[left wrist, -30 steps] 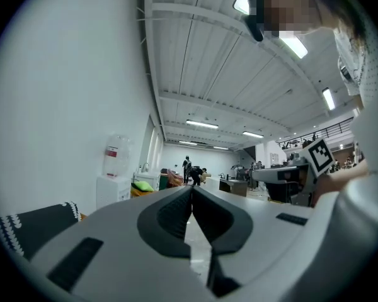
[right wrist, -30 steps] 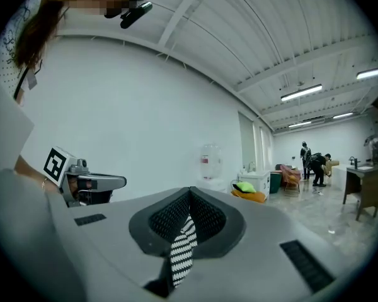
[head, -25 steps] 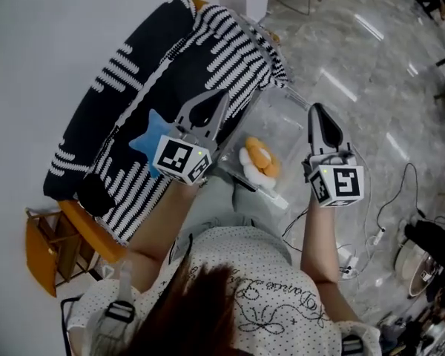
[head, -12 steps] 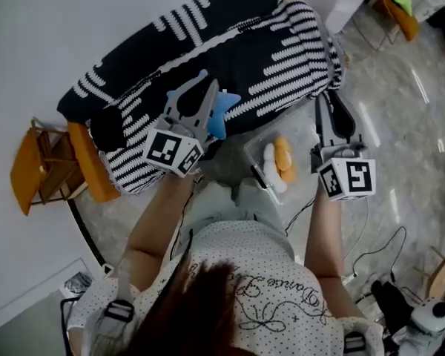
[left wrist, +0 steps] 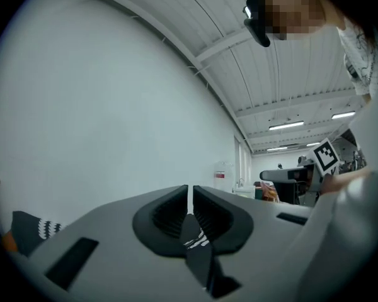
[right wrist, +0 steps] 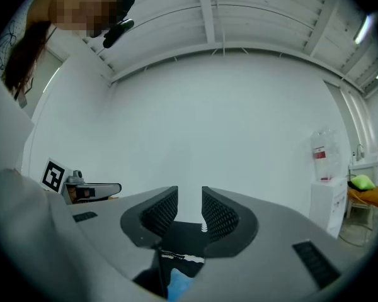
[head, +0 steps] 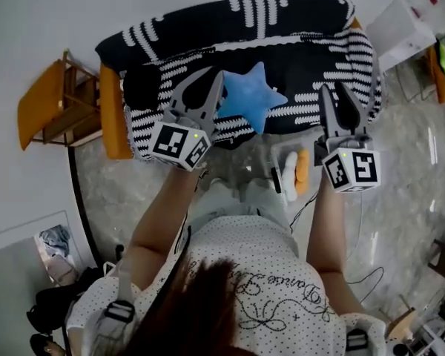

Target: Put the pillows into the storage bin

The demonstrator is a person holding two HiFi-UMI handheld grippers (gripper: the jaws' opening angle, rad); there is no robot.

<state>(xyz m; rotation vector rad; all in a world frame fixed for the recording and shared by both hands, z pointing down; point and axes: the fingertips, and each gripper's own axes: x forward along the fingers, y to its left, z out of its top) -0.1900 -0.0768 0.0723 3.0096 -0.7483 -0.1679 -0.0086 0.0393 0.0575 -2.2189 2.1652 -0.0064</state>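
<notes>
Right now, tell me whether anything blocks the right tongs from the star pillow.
Nothing visible: only striped sofa cover shows between the blue star pillow and the right tongs, whose jaws have just been opening, empty.

The head view is evenly but rather dimly lit, with muted colours, a soft shadow beneath the near edge of the striped sofa (head: 297, 58) and pale streaks of glare on the glossy floor (head: 419, 199) at the right. Both gripper views are bright, washed by the white wall (left wrist: 113, 118), and strongly fisheyed, with black corners and ceiling beams bent into arcs. Strip lights (left wrist: 290, 126) glow at the far right of the left gripper view, while the near bodies of the left hand-held gripper (left wrist: 190, 197) and the right hand-held gripper (right wrist: 189, 200) look smooth and out of focus.
</notes>
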